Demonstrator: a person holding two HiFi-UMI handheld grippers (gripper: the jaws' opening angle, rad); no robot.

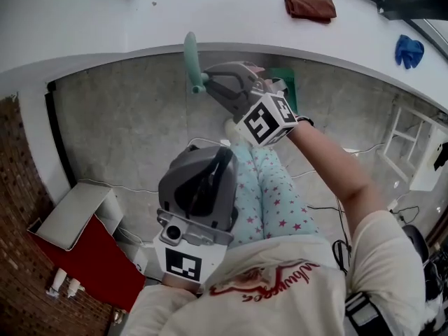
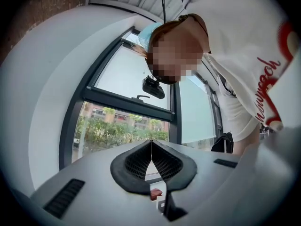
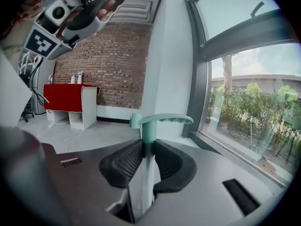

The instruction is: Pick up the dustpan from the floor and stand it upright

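The dustpan has a pale green grip on a silvery shaft, and a green pan peeks out behind my right hand. My right gripper is raised in front of me and shut on the shaft just below the grip. In the right gripper view the shaft runs up between the pads of that gripper to the grip. The left gripper hangs close under the head camera, apart from the dustpan. In its own view the left gripper has its pads meeting at the tips with nothing between them.
A red and white cabinet stands by the brick wall at the left. A white rack is at the right, with cables on the concrete floor. A brown cloth and a blue cloth lie on the white ledge. A window is close by.
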